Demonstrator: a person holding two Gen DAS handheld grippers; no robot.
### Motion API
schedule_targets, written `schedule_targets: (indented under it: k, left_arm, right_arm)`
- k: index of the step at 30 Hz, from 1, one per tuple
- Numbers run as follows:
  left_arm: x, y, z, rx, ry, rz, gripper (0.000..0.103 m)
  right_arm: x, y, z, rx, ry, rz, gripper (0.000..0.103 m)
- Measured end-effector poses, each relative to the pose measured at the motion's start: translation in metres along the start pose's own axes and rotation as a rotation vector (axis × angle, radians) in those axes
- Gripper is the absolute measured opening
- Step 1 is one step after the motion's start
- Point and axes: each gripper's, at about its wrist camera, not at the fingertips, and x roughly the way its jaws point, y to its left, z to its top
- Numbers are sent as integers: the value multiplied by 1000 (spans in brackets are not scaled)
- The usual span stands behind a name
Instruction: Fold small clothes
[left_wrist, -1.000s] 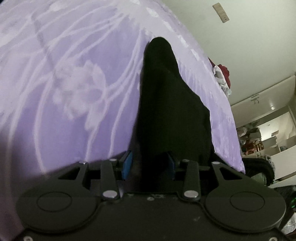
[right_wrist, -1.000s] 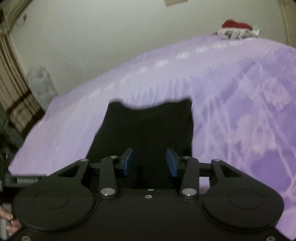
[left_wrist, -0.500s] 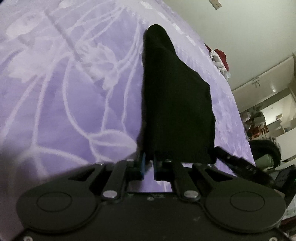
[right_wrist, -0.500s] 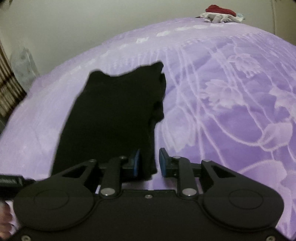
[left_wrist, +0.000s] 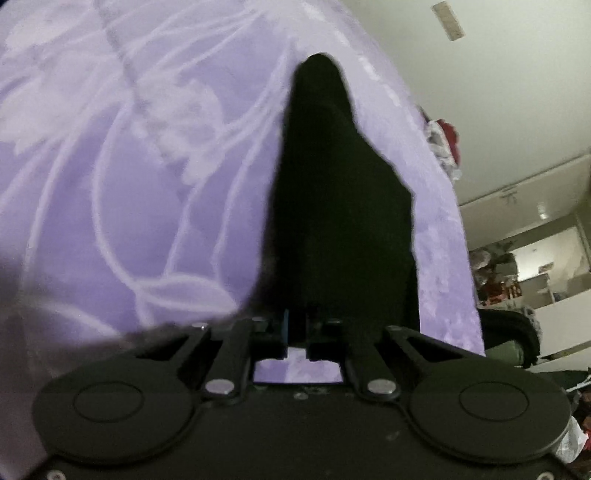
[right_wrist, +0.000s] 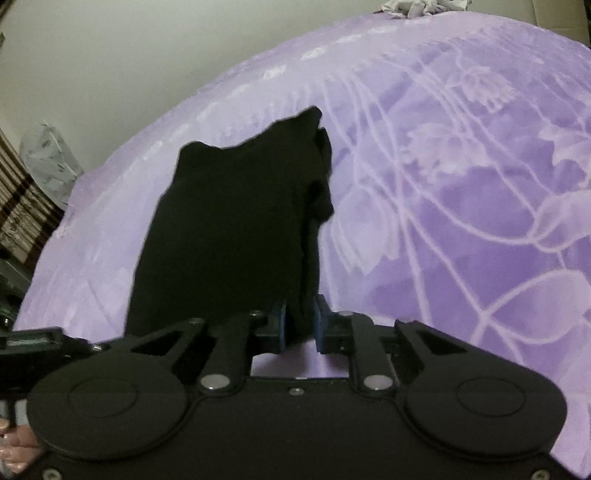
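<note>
A small black garment (left_wrist: 340, 206) lies stretched out on the purple flowered bedspread (left_wrist: 110, 184). My left gripper (left_wrist: 296, 326) is shut on the garment's near edge. In the right wrist view the same black garment (right_wrist: 236, 221) lies on the bedspread (right_wrist: 461, 221), and my right gripper (right_wrist: 299, 325) is shut on its near right corner. The tip of the left gripper (right_wrist: 33, 341) shows at the garment's near left corner.
A pile of red and white clothes (left_wrist: 443, 140) sits at the bed's far edge, also in the right wrist view (right_wrist: 421, 5). A white bag (right_wrist: 48, 162) leans by the wall. A dark chair (left_wrist: 513, 339) stands beside the bed.
Both grippers were open over the garment's near edge one second ago; they have closed on it. The garment's near edge now lifts a little off the bedspread.
</note>
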Motion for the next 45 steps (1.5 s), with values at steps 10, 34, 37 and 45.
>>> schedule_targets:
  k: [10, 34, 37, 45]
  left_arm:
    - [3, 22, -9, 37, 43, 56, 13]
    - [25, -24, -7, 259, 22, 117, 12]
    - [23, -20, -9, 284, 31, 112, 14]
    - [8, -26, -4, 301, 55, 88, 18]
  right_arm:
    - [11, -16, -9, 16, 52, -52, 0]
    - [13, 30, 2, -194, 8, -77, 8]
    - [16, 24, -3, -188, 25, -73, 7]
    - [14, 29, -4, -222, 32, -86, 7]
